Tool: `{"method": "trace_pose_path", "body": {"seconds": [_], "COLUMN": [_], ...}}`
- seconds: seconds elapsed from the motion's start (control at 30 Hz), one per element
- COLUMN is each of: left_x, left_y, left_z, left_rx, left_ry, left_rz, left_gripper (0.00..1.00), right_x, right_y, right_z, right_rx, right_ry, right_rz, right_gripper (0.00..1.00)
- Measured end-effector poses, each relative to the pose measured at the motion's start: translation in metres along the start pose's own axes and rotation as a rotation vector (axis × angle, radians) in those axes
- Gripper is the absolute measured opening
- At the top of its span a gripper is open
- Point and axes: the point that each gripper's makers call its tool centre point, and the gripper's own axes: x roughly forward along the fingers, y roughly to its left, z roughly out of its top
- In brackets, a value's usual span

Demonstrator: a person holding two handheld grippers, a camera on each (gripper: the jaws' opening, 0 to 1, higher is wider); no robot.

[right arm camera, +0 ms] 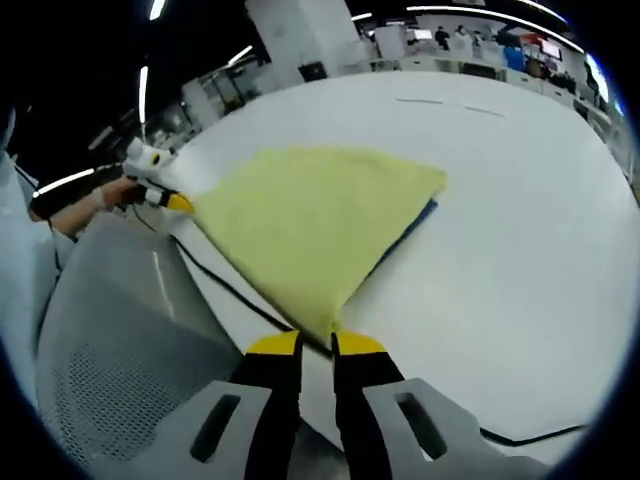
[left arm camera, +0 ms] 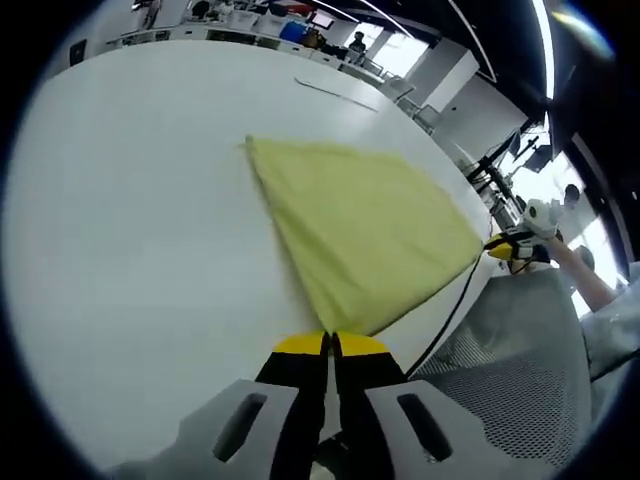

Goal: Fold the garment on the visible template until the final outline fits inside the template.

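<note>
Grippers (left arm camera: 329, 345) (right arm camera: 316, 345), both pinching one garment (left arm camera: 365, 230).

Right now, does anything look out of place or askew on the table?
Mostly tidy. The yellow garment is held at two corners by the left gripper and right gripper; a blue edge, perhaps the template, peeks out under its far side. A black cable trails beneath.
</note>
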Motion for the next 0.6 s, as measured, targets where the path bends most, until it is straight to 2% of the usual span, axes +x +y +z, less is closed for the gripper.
{"method": "trace_pose_path", "body": {"seconds": [0.27, 0.43, 0.5, 0.6], "left_x": [0.001, 0.000, -0.001, -0.003], "left_y": [0.000, -0.001, 0.001, 0.000], "left_z": [0.000, 0.000, 0.003, 0.005], "left_rx": [0.005, -0.002, 0.004, 0.000], "left_ry": [0.012, 0.008, -0.009, -0.012], "left_rz": [0.005, 0.006, 0.023, 0.023], "left_gripper": [0.00, 0.00, 0.00, 0.00], "right_x": [0.010, 0.014, 0.013, 0.010], "right_y": [-0.010, -0.004, -0.008, -0.006], "right_z": [0.001, 0.004, 0.004, 0.007], "right_rx": [0.069, 0.075, 0.041, 0.036], "right_ry": [-0.020, -0.013, 0.006, 0.008], "right_rz": [-0.017, 0.011, -0.006, -0.003], "right_gripper": [0.15, 0.04, 0.03, 0.02]}}
